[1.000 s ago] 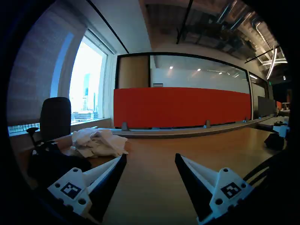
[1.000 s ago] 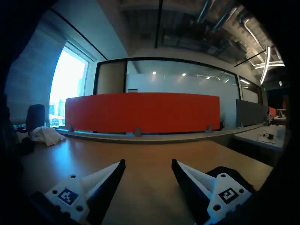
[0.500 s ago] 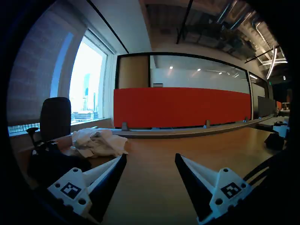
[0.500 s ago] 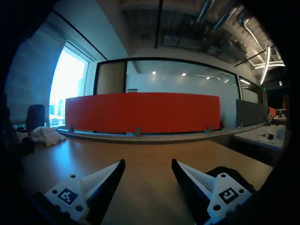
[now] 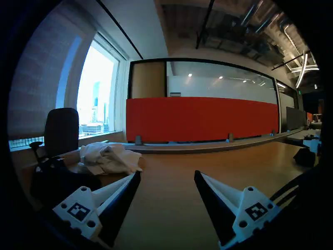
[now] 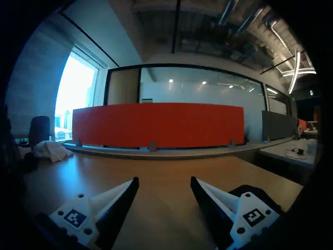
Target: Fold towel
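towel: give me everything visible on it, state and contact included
The towel is white, soft-looking cloth, bunched in a loose crumpled heap, not yet folded. It lies on the wooden table, near the window and a black office chair. The right gripper view shows the towel farther off. Only the table seems to touch it; the left gripper is open, short of it.

One crumpled heap of white towel (image 5: 109, 158) lies near the desk's (image 5: 166, 208) left edge. One red divider (image 5: 202, 118) lines its far edge. One black chair (image 5: 61, 131) stands beyond.
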